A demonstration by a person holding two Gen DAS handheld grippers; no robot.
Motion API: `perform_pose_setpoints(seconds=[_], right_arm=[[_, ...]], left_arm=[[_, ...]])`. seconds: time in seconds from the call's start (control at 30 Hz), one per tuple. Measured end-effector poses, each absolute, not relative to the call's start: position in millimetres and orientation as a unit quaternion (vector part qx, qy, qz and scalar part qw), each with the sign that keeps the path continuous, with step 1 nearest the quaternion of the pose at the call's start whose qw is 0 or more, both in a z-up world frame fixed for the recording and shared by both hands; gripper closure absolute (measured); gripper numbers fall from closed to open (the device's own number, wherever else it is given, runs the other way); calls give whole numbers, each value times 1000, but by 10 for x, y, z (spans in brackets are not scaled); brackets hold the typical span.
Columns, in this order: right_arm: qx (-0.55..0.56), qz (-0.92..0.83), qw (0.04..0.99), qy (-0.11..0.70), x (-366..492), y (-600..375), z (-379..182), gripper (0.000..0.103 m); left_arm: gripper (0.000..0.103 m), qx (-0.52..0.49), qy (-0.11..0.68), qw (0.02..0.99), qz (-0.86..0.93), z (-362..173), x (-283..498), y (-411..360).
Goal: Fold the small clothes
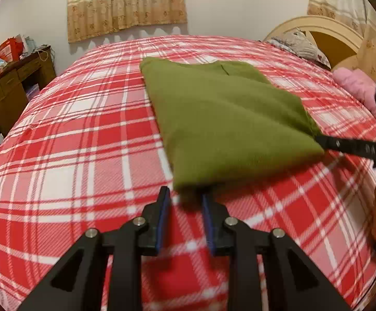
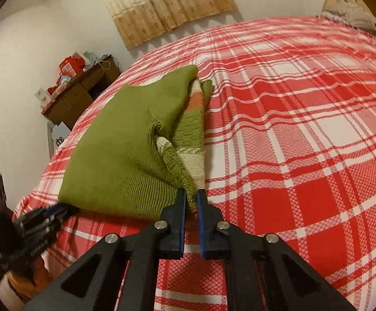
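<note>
Green knit sweater (image 1: 221, 119) held at two near corners on a red plaid bedspread (image 1: 71, 155)

The left claw (image 1: 185, 194) stood part-spread around one blurred corner; contact could not be told. The right claw (image 2: 191, 194) pinched the other corner, fingers nearly together. Ahead of it, striped inner layers (image 2: 192, 129) peeked out, mostly hidden by the green fold. The garment's shape stayed unclear

Your matt black plastic left gripper (image 1: 185, 194) and right gripper (image 2: 190, 194), blue-padded and pinned with shiny metal rivets, meet a green ribbed-knit sweater (image 2: 125, 155) with cream and orange bands, soft and matt, on a woven red-and-white plaid bedspread (image 1: 71, 168); beyond, a dark wooden desk (image 1: 9, 90) and patterned cloth curtains (image 1: 125, 2).
</note>
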State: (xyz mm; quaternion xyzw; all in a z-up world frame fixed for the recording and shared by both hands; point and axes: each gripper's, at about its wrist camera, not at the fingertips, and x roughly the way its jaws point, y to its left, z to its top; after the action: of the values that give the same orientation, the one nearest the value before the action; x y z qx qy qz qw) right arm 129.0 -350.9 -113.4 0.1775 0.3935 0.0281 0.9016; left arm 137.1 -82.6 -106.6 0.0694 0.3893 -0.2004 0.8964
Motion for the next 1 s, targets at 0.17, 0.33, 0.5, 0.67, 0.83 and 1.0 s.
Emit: perform_pose_setpoints(seconds=[0.17, 0.33, 0.5, 0.67, 0.83, 1.0], right_arm=[[129, 6, 913, 387, 1226, -3496, -910, 88], [96, -23, 941, 324, 1202, -3381, -494, 88], [37, 22, 945, 324, 1671, -2952, -446, 88], [16, 14, 935, 355, 2088, -2907, -709, 88], [16, -9, 939, 344, 2110, -3131, -975, 89], [54, -17, 940, 338, 2088, -3291, -1016, 88]], left_arm=[[75, 20, 385, 898, -211, -869, 1352, -495], [73, 36, 360, 920, -149, -667, 1686, -529], [73, 40, 370, 919, -132, -672, 2061, -916], [73, 82, 354, 926, -102, -780, 2156, -1196], [73, 83, 353, 927, -101, -856, 2237, -1227], [73, 86, 344, 930, -97, -880, 2244, -1281]])
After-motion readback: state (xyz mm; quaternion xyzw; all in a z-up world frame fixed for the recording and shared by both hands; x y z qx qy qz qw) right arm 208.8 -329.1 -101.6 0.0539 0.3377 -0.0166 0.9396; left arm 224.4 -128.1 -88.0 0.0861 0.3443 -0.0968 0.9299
